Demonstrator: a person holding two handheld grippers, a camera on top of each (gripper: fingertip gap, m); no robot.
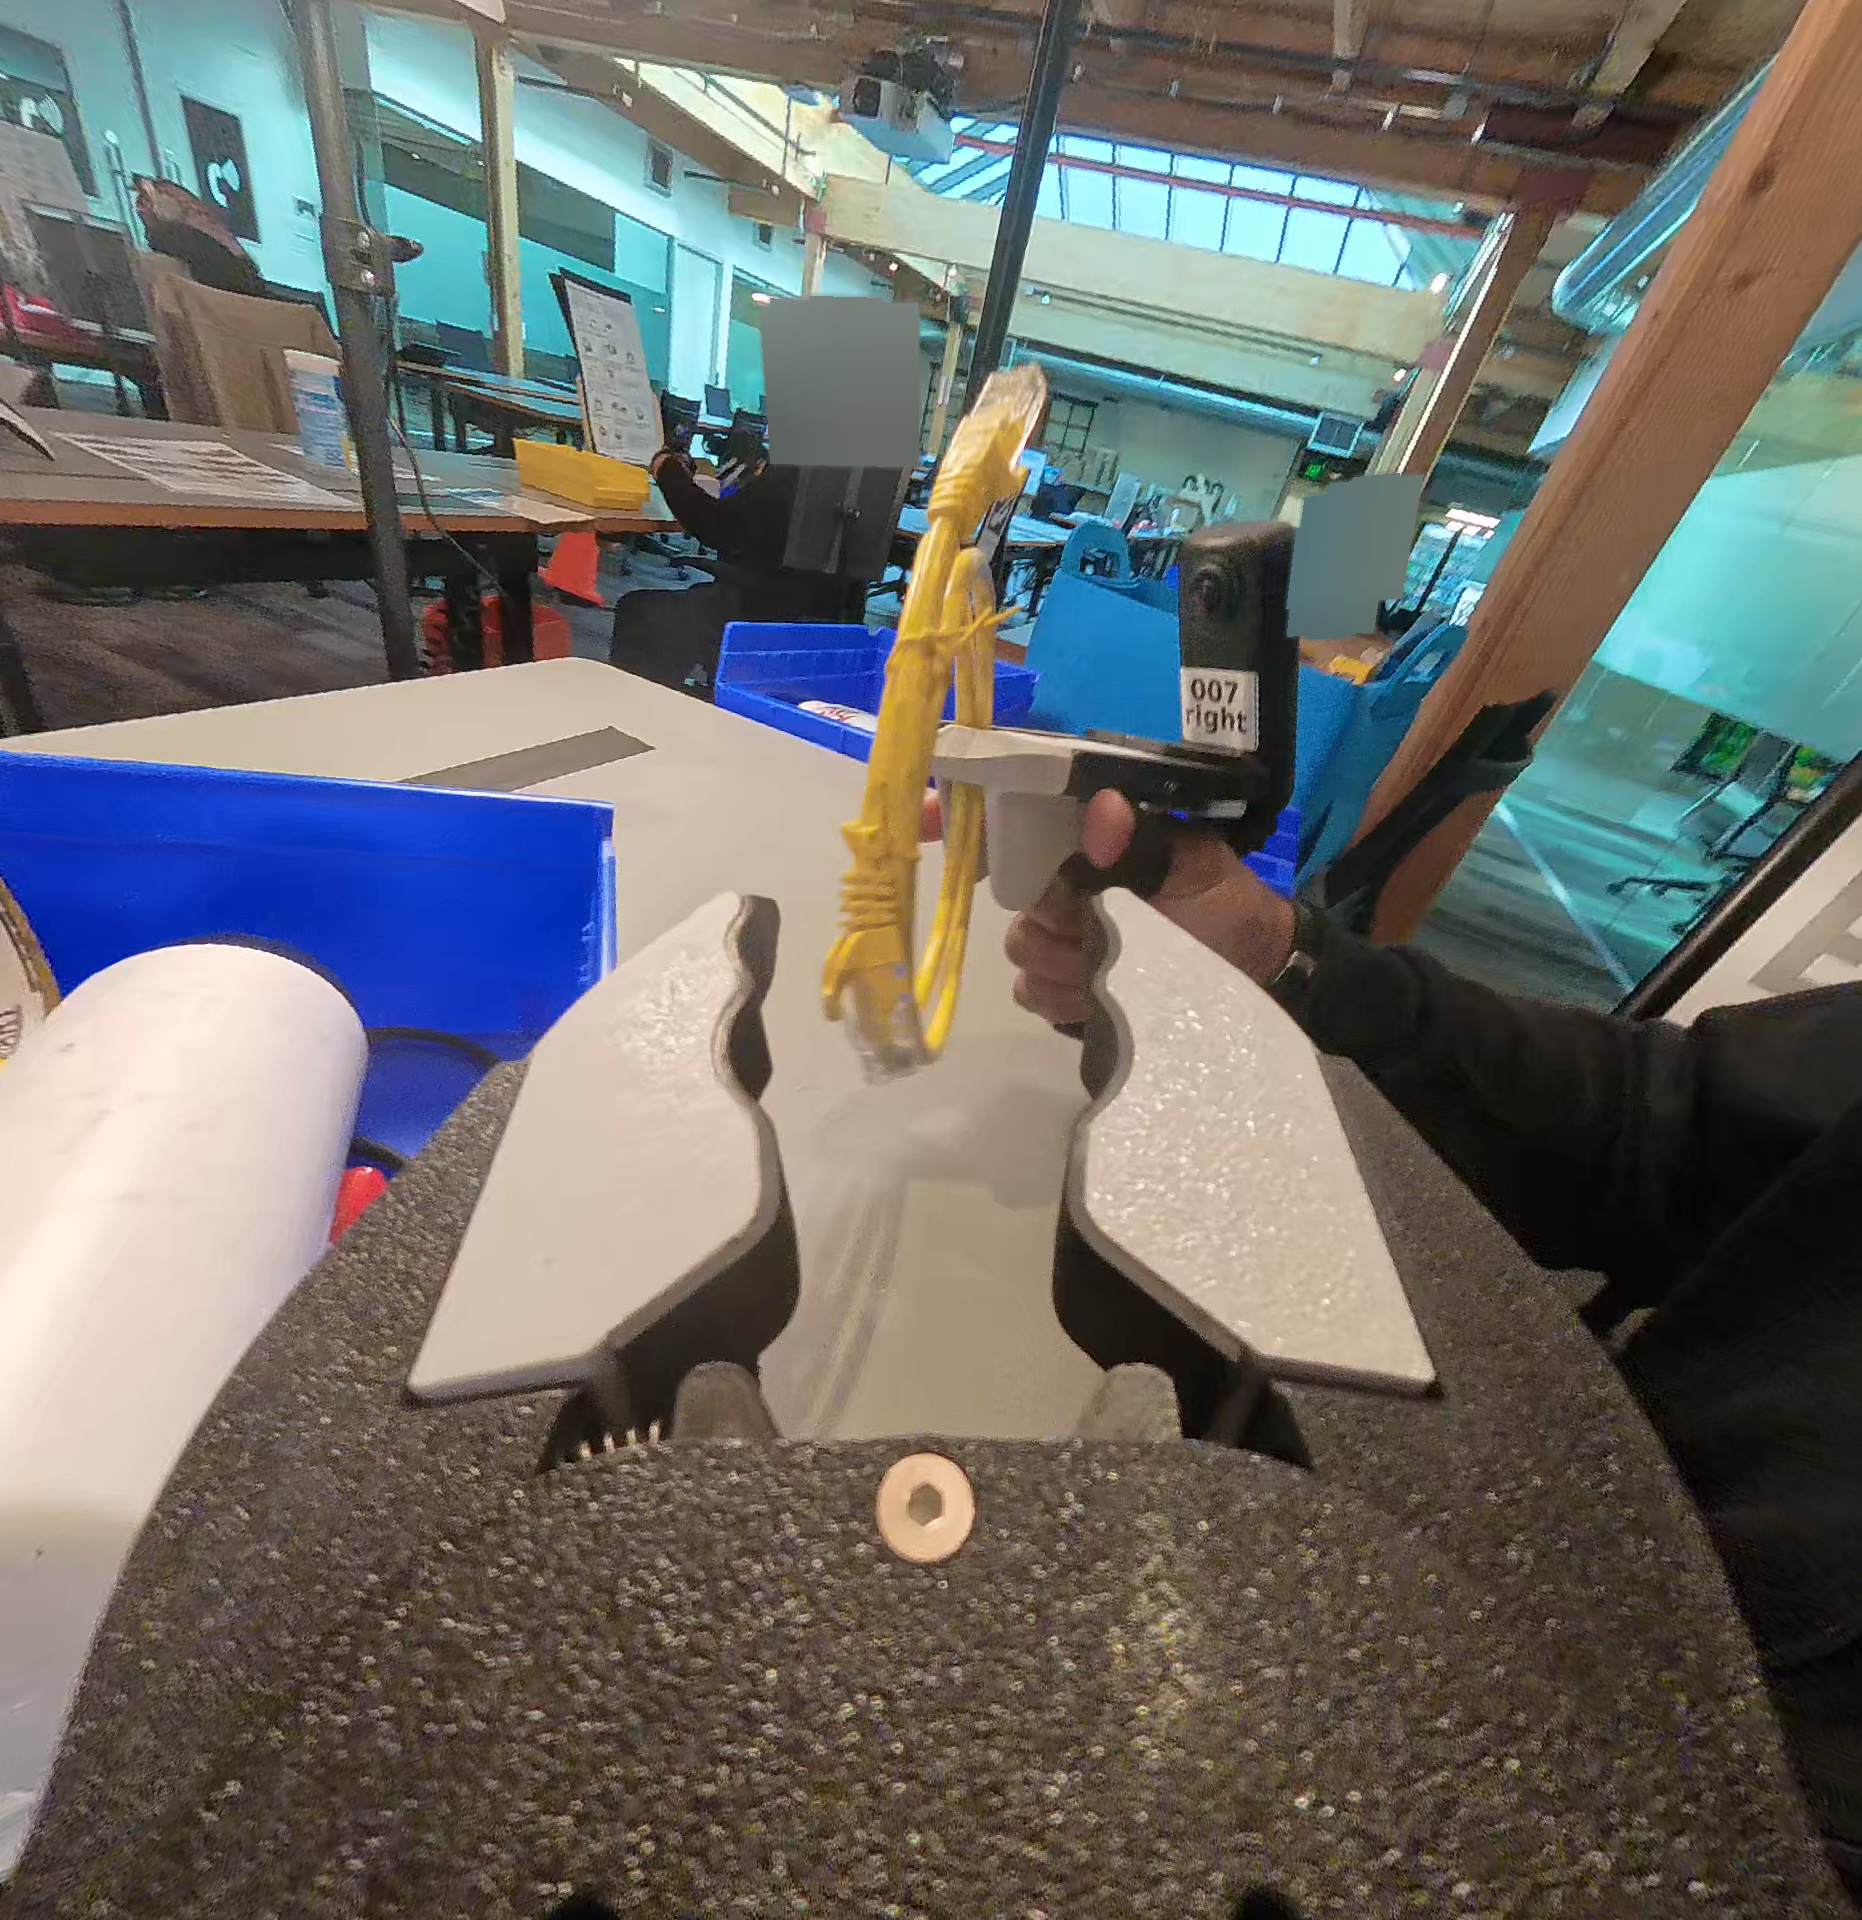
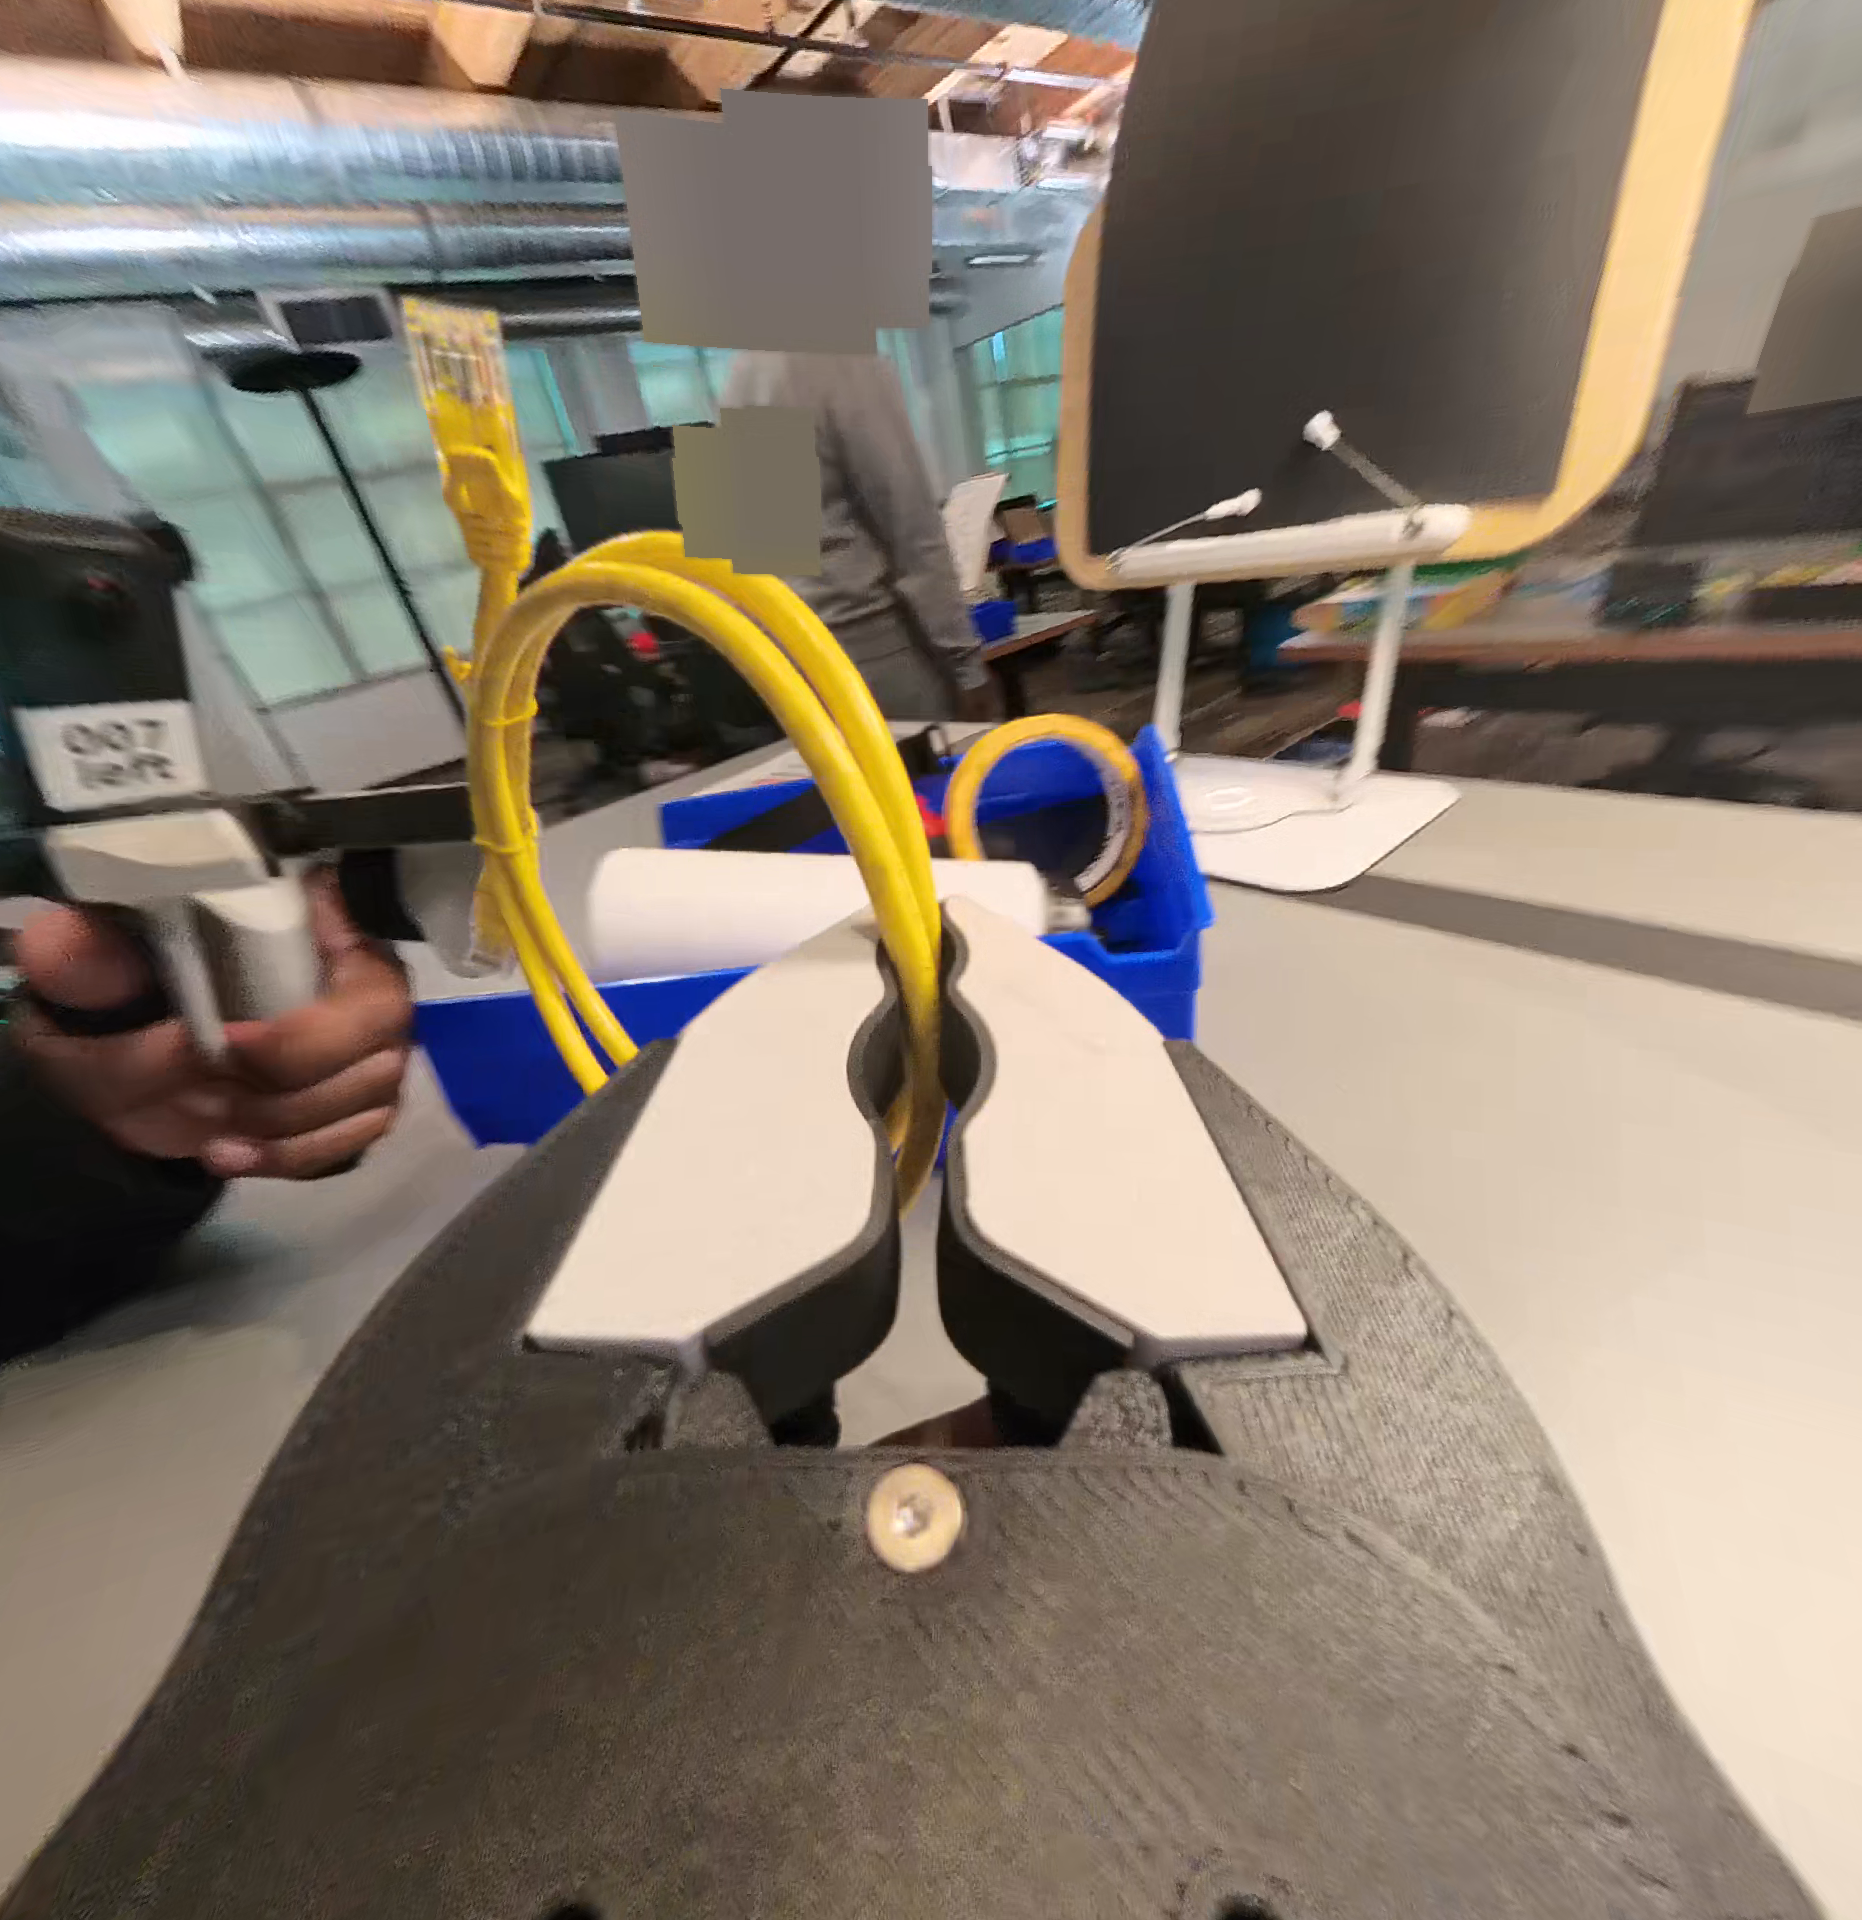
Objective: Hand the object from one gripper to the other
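Observation:
A coiled yellow network cable (image 1: 906, 727) tied with yellow twists hangs upright in the air over the grey table (image 1: 698, 748). My right gripper (image 2: 916, 925) is shut on one loop of the cable (image 2: 761, 644). It also shows in the left wrist view (image 1: 958, 748), coming in from the right in a person's hand. My left gripper (image 1: 927, 925) is open and empty. The cable's lower plug hangs in line with the gap between its fingers (image 1: 646, 1122). In the right wrist view the left gripper (image 2: 428, 821) reaches up to the tied side of the coil.
A blue bin (image 1: 283, 862) at the left holds a white tube (image 1: 127, 1195) and a yellow tape roll (image 2: 1052, 800). More blue bins (image 1: 802, 675) stand behind. A wooden post (image 1: 1633, 416) rises at the right. A dark board on a white stand (image 2: 1322, 312) stands on the table. Tip to tip, the grippers are about 12 cm apart.

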